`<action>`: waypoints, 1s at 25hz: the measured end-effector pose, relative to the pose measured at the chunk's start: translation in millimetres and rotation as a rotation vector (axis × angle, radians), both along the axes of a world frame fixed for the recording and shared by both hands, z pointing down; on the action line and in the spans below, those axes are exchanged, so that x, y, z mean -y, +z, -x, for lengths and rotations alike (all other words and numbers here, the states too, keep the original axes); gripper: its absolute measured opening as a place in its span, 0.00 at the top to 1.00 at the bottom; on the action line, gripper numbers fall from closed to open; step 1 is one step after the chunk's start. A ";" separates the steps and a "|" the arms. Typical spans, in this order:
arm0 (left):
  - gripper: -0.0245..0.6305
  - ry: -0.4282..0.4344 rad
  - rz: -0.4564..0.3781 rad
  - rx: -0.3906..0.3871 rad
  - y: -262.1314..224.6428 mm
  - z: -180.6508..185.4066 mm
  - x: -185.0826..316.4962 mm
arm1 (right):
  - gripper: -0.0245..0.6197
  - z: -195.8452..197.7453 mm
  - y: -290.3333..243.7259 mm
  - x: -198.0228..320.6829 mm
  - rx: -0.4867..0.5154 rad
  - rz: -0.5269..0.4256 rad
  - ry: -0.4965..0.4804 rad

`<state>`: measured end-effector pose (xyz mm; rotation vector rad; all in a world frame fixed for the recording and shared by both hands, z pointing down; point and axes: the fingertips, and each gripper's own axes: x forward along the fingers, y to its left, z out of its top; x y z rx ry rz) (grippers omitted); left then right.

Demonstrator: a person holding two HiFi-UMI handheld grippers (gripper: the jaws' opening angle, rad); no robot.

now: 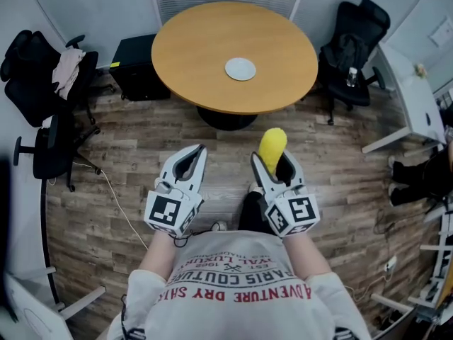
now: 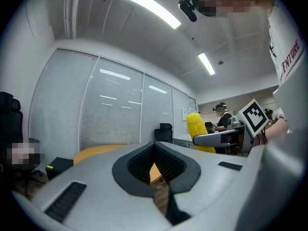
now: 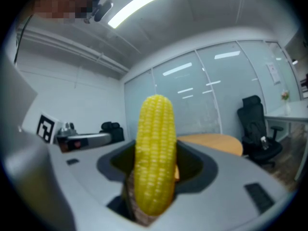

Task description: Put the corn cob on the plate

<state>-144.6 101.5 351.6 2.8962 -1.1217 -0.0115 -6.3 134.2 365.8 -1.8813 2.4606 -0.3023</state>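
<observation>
A yellow corn cob (image 1: 272, 149) stands upright between the jaws of my right gripper (image 1: 274, 167), which is shut on it; in the right gripper view the corn cob (image 3: 155, 153) fills the middle. My left gripper (image 1: 191, 163) hangs beside it at the same height, shut with nothing in its jaws. Both are held over the wooden floor, short of the round wooden table (image 1: 205, 41). A small white plate (image 1: 241, 69) lies near the table's middle, well ahead of both grippers. From the left gripper view the corn cob (image 2: 197, 128) shows off to the right.
Black office chairs stand at the left (image 1: 49, 83) and the far right (image 1: 354, 44) of the table. A black box (image 1: 134, 66) sits on the floor behind the table's left side. A white desk (image 1: 414, 94) is at the right edge. A cable (image 1: 117, 204) trails on the floor.
</observation>
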 end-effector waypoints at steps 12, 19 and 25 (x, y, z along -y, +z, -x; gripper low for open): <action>0.91 -0.131 -0.011 0.034 5.9 -61.3 101.4 | 0.55 -66.2 10.8 120.5 0.001 -0.009 -0.119; 0.91 -0.193 -0.013 0.032 1.7 -120.5 167.5 | 0.55 -111.8 12.7 192.2 -0.016 0.010 -0.225; 0.91 -0.239 -0.006 0.014 11.4 -162.3 213.2 | 0.55 -149.8 27.0 242.5 -0.046 0.036 -0.281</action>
